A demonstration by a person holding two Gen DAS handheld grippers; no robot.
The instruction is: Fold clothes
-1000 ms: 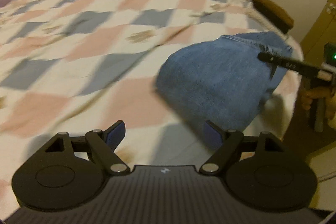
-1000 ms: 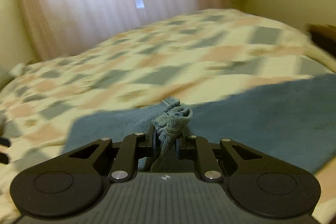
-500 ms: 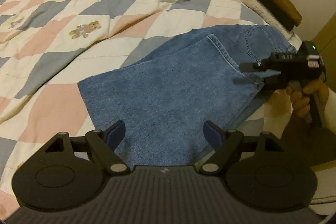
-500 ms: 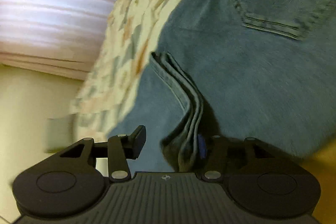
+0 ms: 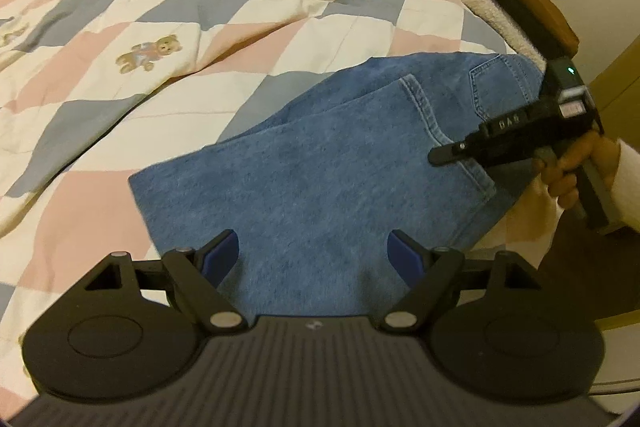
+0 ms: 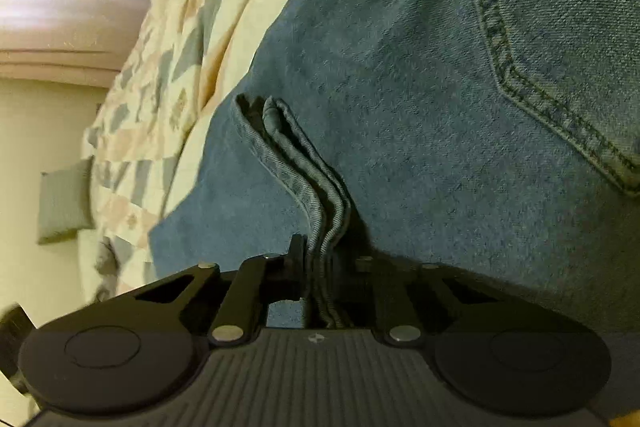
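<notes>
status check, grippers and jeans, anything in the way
Left gripper open, over jeans, holding nothing. Right gripper closing on bunched hem edges. Jeans folded on quilt; nothing in the way.

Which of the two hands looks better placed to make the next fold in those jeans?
Probably the right. The right gripper is closing on a bunched hem of the jeans and could carry it over. The left gripper is open above the folded end, gripping nothing.
</notes>
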